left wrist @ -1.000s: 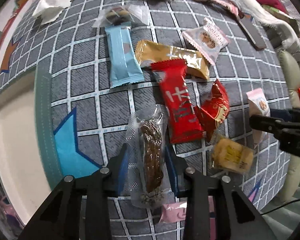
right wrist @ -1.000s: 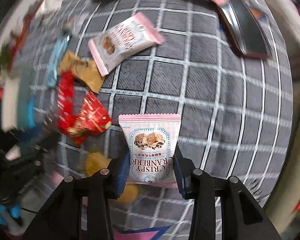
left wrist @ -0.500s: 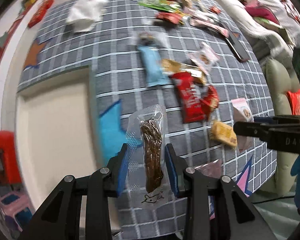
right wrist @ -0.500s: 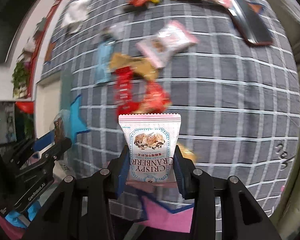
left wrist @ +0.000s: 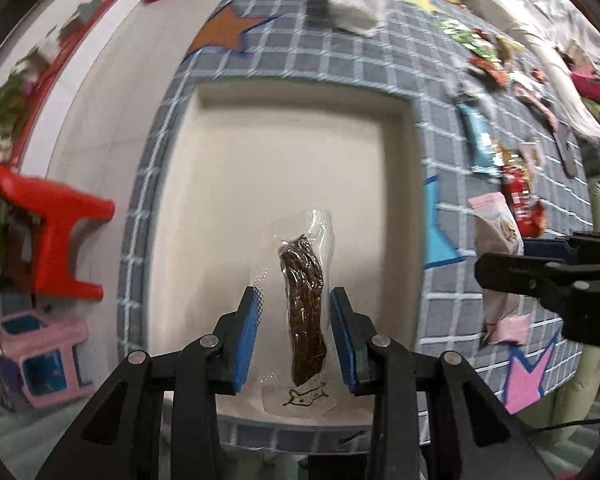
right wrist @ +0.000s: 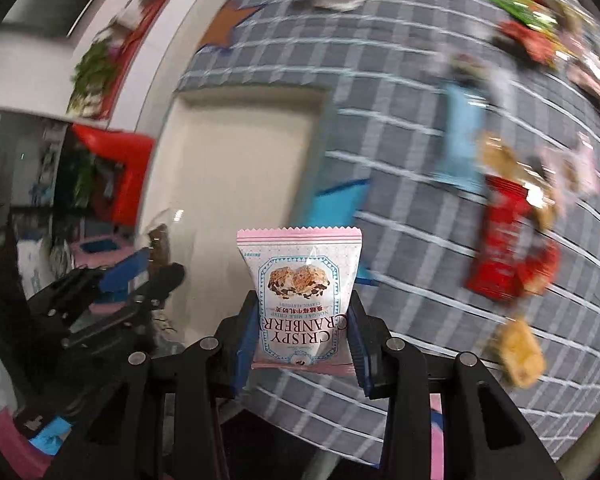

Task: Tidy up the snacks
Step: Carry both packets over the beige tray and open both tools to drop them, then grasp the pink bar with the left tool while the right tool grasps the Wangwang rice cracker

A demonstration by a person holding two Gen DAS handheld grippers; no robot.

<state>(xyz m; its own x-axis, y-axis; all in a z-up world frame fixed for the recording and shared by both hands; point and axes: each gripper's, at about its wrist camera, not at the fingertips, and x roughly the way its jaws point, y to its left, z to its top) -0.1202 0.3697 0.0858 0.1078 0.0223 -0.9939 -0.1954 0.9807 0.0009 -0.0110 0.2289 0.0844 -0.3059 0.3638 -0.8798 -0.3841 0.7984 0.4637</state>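
Note:
My left gripper [left wrist: 296,334] is shut on a clear packet with a dark brown snack stick [left wrist: 302,308] and holds it above the cream box [left wrist: 284,168] set into the grey checked cloth. My right gripper [right wrist: 302,338] is shut on a pink Crispy Cranberry packet [right wrist: 300,280]. In the left wrist view that packet [left wrist: 496,240] hangs at the right, past the box's right wall. In the right wrist view the left gripper [right wrist: 140,280] shows at the left, over the box [right wrist: 236,152].
Loose snacks lie on the cloth to the right: a light blue bar [left wrist: 478,140], a red packet [left wrist: 518,196], a yellow one [right wrist: 520,354] and several at the far edge. A white tissue [left wrist: 356,4] lies far. A red stool [left wrist: 56,236] stands left.
Both grippers have swung left with their packets, away from the snack pile. The left one, which was over the cloth, now hangs over the box.

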